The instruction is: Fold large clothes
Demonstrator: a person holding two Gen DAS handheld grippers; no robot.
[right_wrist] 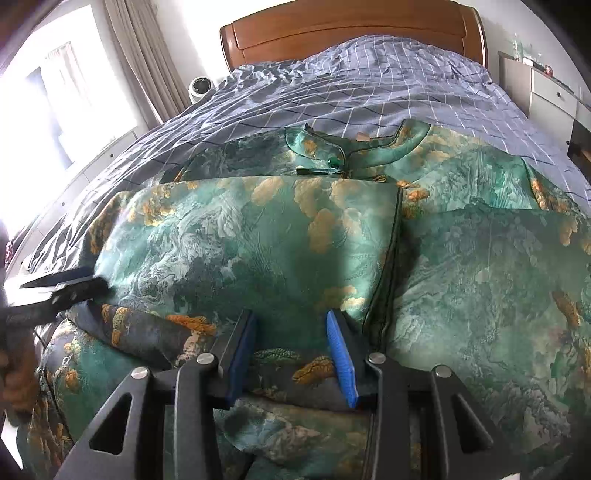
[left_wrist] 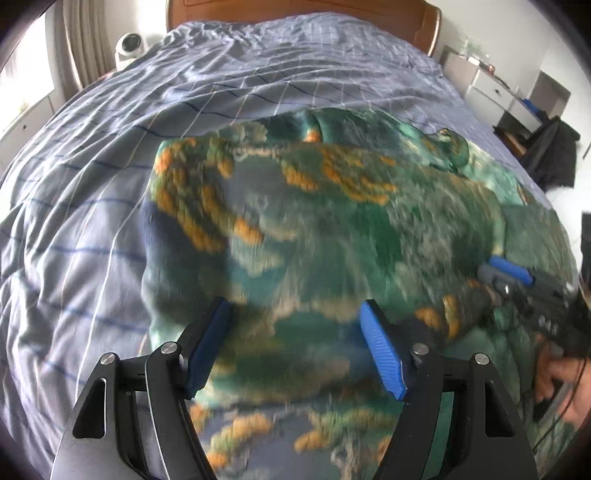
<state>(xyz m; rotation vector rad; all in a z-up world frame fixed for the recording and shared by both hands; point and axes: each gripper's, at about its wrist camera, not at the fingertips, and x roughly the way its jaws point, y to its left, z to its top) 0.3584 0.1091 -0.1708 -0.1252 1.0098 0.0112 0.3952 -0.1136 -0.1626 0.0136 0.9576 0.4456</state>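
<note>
A bed with a wrinkled blue checked duvet fills the view. Its wooden headboard stands at twelve o'clock, beige curtains at eleven, a white fan beneath them, white drawers at two.

Home bedroom: bed, wooden headboard

You've got a bed with a wooden headboard under you, covered by a rumpled blue-grey checked duvet that runs right up to the headboard. Lying straight on that duvet is the green garment with orange cloud patterning, spread across the near half, its collar towards the headboard and one side folded over the middle.
</note>
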